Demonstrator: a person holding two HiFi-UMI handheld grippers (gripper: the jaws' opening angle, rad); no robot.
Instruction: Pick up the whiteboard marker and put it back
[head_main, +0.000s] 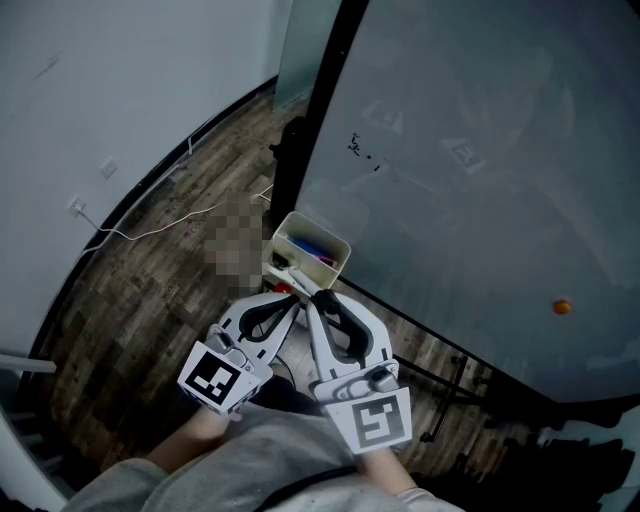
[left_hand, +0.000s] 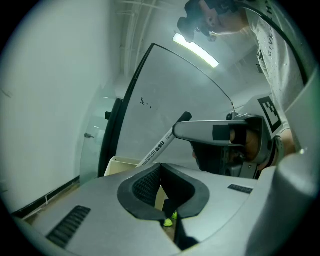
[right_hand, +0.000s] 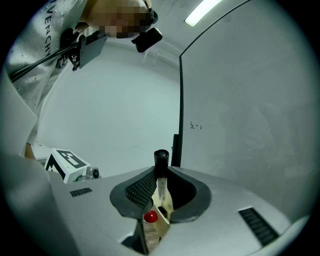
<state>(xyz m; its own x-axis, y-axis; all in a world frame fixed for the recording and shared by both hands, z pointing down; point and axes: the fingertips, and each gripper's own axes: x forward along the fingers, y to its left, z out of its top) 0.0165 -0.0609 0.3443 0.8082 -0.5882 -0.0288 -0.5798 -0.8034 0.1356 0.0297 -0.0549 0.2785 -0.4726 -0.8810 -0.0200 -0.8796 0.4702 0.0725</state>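
Note:
A whiteboard marker (right_hand: 160, 161) with a white body and black cap stands upright between the jaws of my right gripper (right_hand: 161, 176), which is shut on it. In the left gripper view the same marker (left_hand: 159, 146) slants out from under the right gripper (left_hand: 212, 131). My left gripper (left_hand: 161, 169) is shut with nothing in it. In the head view both grippers, left (head_main: 296, 299) and right (head_main: 319, 298), point at a white marker tray (head_main: 338, 246) at the foot of the whiteboard (head_main: 480, 150). The tray (right_hand: 165, 210) holds coloured markers, and a red cap (right_hand: 150, 217) shows just below the jaws.
The whiteboard carries a small black scribble (head_main: 361, 149) and an orange magnet (head_main: 562, 307). Its dark stand (head_main: 452, 384) stretches across the wood floor to the right. A white cable (head_main: 150, 235) runs along the floor from a wall socket (head_main: 76, 207) at the left.

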